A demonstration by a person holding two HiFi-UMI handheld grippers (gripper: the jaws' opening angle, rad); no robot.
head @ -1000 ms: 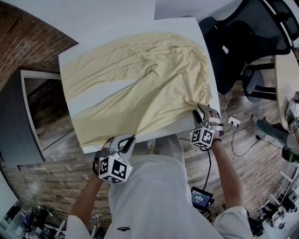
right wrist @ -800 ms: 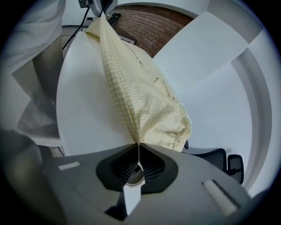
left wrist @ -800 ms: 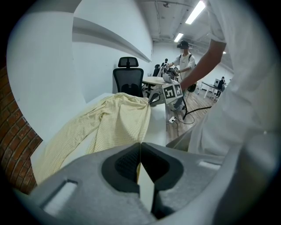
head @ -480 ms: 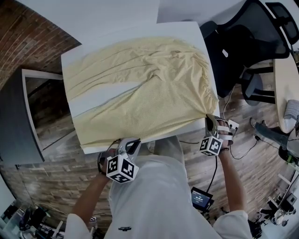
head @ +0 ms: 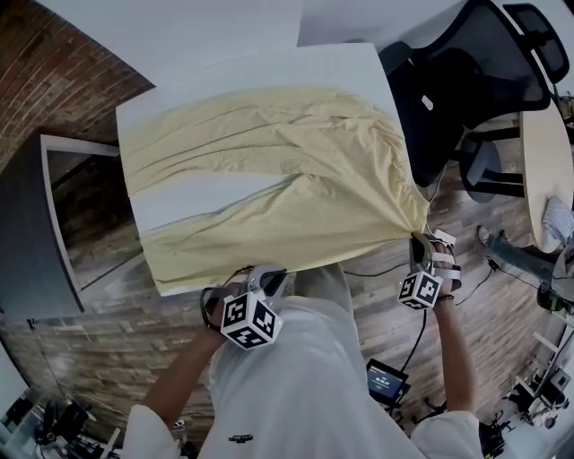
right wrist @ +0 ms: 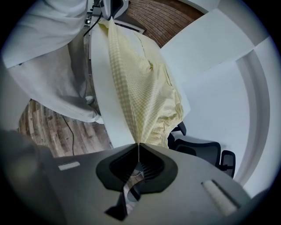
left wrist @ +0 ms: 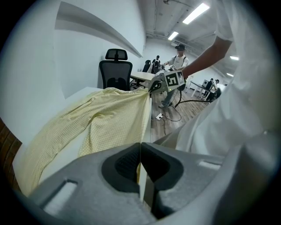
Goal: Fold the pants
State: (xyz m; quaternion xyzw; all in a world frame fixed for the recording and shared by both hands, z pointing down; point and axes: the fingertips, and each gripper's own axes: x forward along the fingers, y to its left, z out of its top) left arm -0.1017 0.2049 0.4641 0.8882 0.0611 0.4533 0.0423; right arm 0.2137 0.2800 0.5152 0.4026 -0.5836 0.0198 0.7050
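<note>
Pants [head: 269, 179] taut between left gripper [head: 271, 278], right gripper [head: 420, 242]

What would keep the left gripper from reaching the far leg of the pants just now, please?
No, probably not yet: the left gripper is shut on the near edge of the pants and must release first; otherwise the far leg lies unobstructed.

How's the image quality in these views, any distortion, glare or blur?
Head view: fisheye bends the table edges; pants evenly lit, sharp. Left gripper view: dark round border, ceiling lights glare, left tongs soft. Right gripper view: same border, right tongs soft.
</note>
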